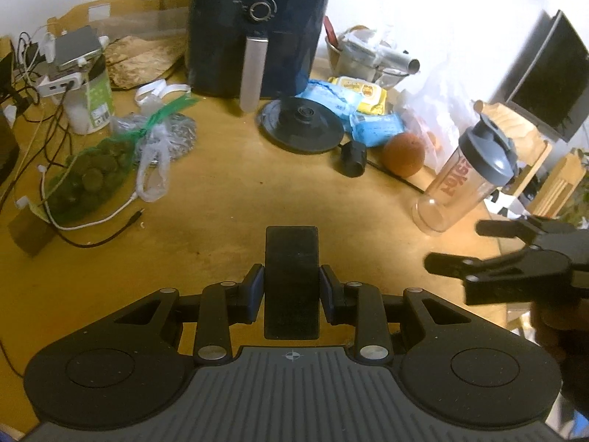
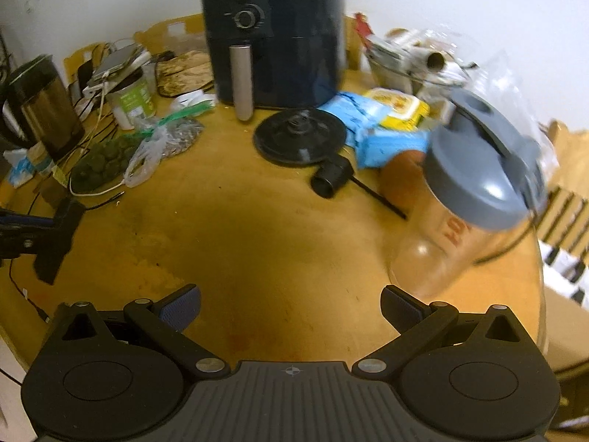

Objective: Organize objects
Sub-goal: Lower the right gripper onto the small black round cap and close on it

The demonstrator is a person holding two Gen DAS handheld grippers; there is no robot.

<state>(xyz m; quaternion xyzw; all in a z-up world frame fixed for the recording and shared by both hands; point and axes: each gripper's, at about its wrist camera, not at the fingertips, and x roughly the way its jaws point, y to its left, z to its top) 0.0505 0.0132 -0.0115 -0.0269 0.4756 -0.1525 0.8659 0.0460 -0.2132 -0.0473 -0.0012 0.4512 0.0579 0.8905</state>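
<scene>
My left gripper (image 1: 291,289) is shut on a flat black rectangular object (image 1: 292,258), a phone-like slab that sticks out forward between the blue pads, held above the wooden table (image 1: 228,199). My right gripper (image 2: 291,307) stands open with nothing between its fingers; it also shows at the right edge of the left wrist view as the right gripper (image 1: 452,245). A clear shaker bottle (image 2: 456,217) with a grey lid and red lettering stands just ahead and right of the right gripper, and the same shaker bottle (image 1: 467,173) is upright near the table's right edge.
A dark air fryer (image 1: 257,29) stands at the back. In front lie a black kettle base (image 1: 300,125), blue packets (image 1: 371,125), an orange (image 1: 403,154) and a small black tube (image 1: 353,158). Bags, cables (image 1: 92,221) and a green-white can (image 1: 92,99) crowd the left; a steel kettle (image 2: 40,107) stands far left.
</scene>
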